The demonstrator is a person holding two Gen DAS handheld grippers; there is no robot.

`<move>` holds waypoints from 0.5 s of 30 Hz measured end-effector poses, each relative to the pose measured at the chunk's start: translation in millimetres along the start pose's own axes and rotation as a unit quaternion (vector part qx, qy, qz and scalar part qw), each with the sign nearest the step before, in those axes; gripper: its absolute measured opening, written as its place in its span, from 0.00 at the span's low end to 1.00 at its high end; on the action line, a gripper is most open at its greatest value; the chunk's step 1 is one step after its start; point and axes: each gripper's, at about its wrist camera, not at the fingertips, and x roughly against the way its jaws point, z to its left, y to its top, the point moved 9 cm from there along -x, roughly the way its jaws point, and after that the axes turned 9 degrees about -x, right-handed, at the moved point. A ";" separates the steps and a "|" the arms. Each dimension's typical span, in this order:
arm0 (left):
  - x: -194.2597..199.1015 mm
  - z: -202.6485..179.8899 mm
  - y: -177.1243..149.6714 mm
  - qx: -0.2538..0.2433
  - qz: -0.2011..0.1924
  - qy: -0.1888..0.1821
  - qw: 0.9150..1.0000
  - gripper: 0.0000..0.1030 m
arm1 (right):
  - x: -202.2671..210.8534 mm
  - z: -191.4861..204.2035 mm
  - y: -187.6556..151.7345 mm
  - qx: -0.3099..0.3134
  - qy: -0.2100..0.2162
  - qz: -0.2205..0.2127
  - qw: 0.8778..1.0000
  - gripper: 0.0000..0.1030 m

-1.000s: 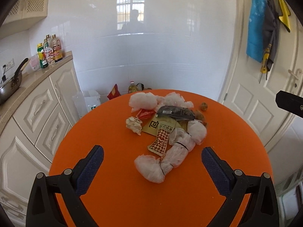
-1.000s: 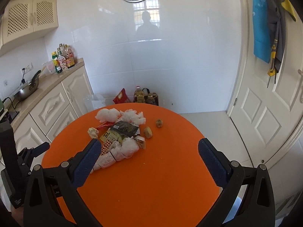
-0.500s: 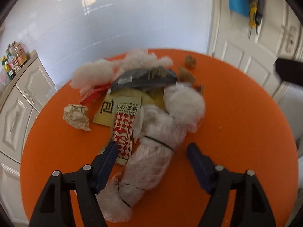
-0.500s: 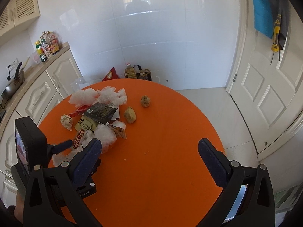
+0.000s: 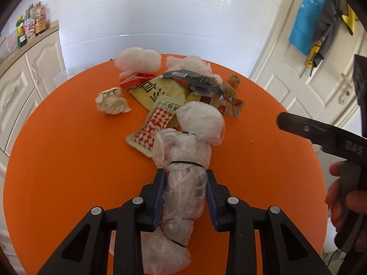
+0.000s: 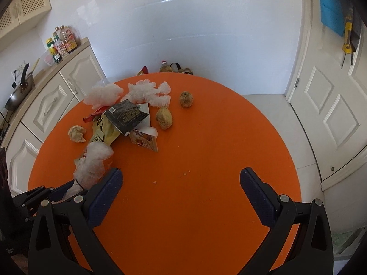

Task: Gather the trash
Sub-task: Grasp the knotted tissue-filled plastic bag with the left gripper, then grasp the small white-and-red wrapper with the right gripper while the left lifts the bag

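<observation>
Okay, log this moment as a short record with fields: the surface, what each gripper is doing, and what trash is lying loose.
surface: round orange table
left gripper: jaws have just been closing, pads now pressed on the tied plastic bag bundle
right gripper: open, nothing between its fingers, over bare table
loose trash: crumpled paper ball, black wrapper, red checked packet, two brown lumps

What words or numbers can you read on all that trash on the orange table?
"包": a big black character on the yellow wrapper.
Red-and-white checked packet: printed lines on its top label, too small to read.
Black wrapper: a white barcode sticker and gold print, too blurred to read.
Small carton: a picture, no readable words.
Bottles on the counter: labels too small to read.
</observation>
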 end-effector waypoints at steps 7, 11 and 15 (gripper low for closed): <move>2.9 14.4 -4.1 0.027 -0.010 0.015 0.999 0.28 | -31.0 14.0 4.3 0.023 0.002 0.003 1.000 1.00; -6.0 20.7 4.9 0.036 -0.015 0.029 0.999 0.28 | -52.8 25.4 9.3 0.035 0.004 0.011 0.999 0.88; -15.8 29.8 16.6 0.048 -0.022 0.040 0.998 0.28 | -70.8 39.3 14.1 0.043 0.006 0.014 0.999 0.72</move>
